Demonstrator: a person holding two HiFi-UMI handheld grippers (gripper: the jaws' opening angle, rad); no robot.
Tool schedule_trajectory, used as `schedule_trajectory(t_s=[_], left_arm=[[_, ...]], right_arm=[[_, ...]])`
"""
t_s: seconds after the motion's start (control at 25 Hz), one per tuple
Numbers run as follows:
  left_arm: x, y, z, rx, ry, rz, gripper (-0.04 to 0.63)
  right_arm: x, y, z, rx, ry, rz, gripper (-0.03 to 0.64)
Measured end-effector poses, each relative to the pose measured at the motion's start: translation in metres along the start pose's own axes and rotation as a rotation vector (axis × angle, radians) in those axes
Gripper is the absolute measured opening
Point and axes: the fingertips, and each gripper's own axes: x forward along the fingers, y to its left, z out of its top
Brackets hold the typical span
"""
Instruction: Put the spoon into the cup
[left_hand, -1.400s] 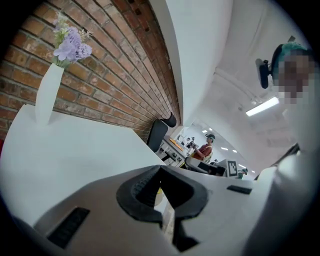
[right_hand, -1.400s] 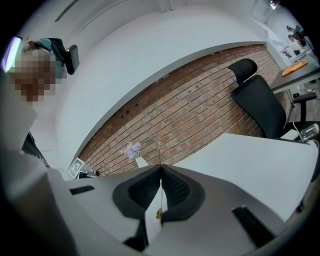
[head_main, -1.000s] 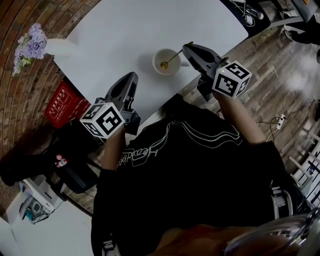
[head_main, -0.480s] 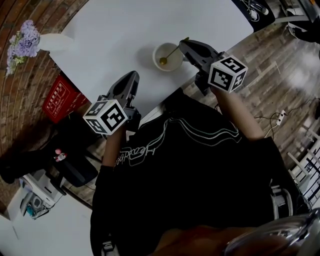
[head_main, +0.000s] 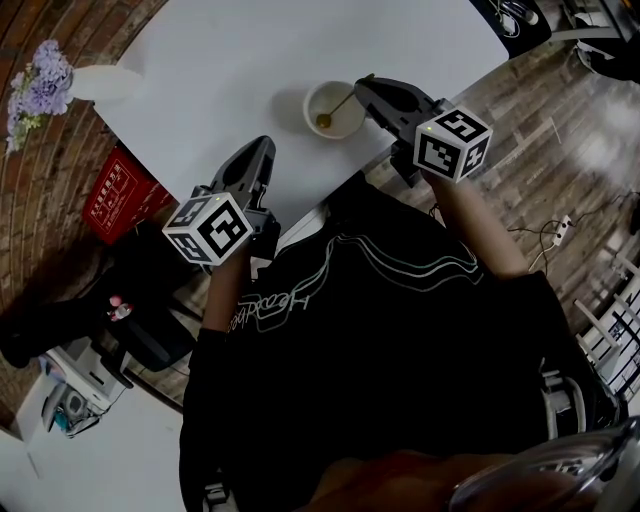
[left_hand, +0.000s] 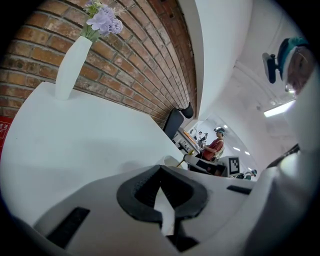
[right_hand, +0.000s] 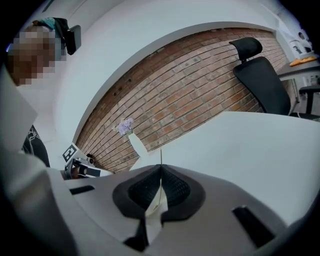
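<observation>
A white cup (head_main: 331, 108) stands near the front edge of the white table (head_main: 230, 60). A gold spoon (head_main: 338, 106) leans in it, bowl down inside the cup and handle rising to the right. My right gripper (head_main: 362, 84) is shut on the top of that handle. In the right gripper view the thin handle (right_hand: 161, 156) sticks up from the closed jaws of my right gripper (right_hand: 161, 169). My left gripper (head_main: 264, 146) hovers over the table edge left of the cup, shut and holding nothing. The left gripper view shows the cup (left_hand: 171, 161) beyond that gripper (left_hand: 160, 168).
A white vase (head_main: 110, 82) with purple flowers (head_main: 35, 85) stands at the table's far left corner by the brick wall. A red crate (head_main: 115, 195) sits on the floor below. A black office chair (right_hand: 260, 75) stands beyond the table.
Both grippers have sunk a little toward the table. The spoon stays in the right gripper with its bowl inside the cup.
</observation>
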Motion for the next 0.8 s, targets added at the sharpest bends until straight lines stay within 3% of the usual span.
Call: schedule_trajectory(t_s=[0.72,0.8], left_arm=[[-0.006,0.0,-0.003,-0.009,-0.006,0.017,0.004],[-0.009,-0.003,-0.004,0.001,-0.006,0.014,0.004]], right_arm=[[0.0,-0.012,-0.015,-0.062,0.036,-0.043,0.006],[-0.003,-0.013,-0.015,-0.054,0.029,-0.05,0.079]])
